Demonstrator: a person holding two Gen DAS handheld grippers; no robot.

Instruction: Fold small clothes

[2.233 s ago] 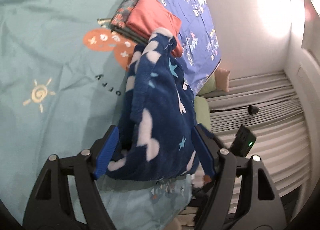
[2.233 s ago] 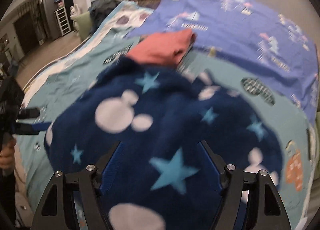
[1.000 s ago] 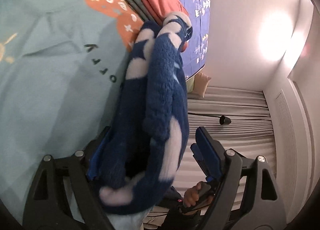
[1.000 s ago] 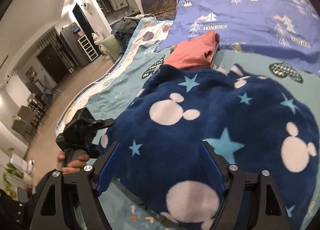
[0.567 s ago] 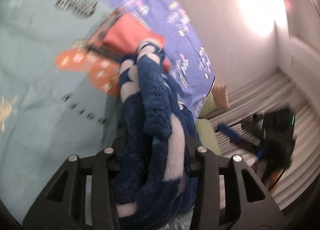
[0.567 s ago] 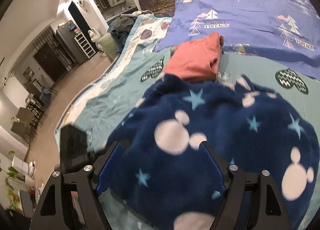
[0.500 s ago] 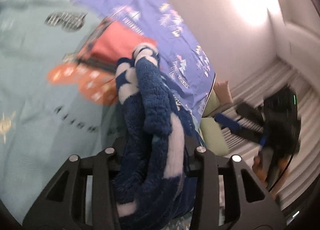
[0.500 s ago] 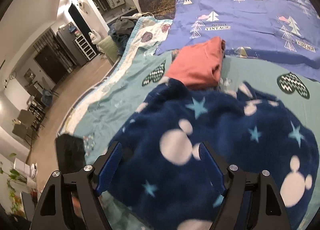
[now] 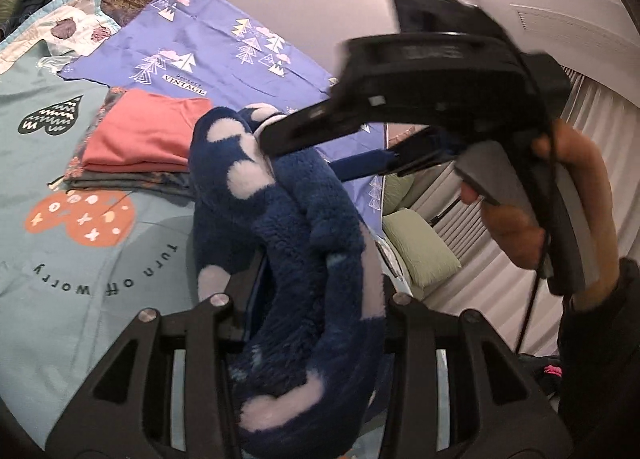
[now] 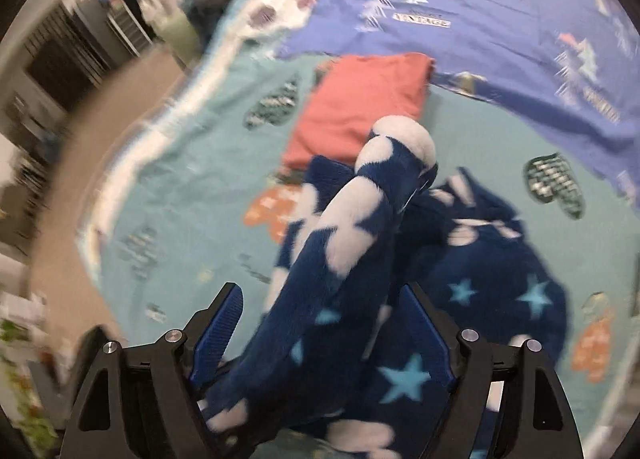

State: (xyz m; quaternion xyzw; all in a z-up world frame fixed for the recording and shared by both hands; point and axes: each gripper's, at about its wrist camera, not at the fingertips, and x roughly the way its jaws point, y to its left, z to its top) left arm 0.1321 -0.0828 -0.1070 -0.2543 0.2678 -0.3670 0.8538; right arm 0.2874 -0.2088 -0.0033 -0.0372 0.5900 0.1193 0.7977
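My left claw (image 9: pixel 308 299) is clenched on the dark-blue star-patterned fleece garment (image 9: pixel 280 227), which runs lengthwise toward my released right claw (image 10: pixel 320 323).

Left gripper (image 9: pixel 316 295) clamped; right gripper (image 10: pixel 320 323) wide, angled downward

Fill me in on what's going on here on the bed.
A person is folding a navy fleece garment with a handheld tool in each hand. The left tool is clamped on a bunched part and holds it up off the teal bedspread. The right tool straddles another part, jaws wide. A folded coral garment tops a stack nearby.
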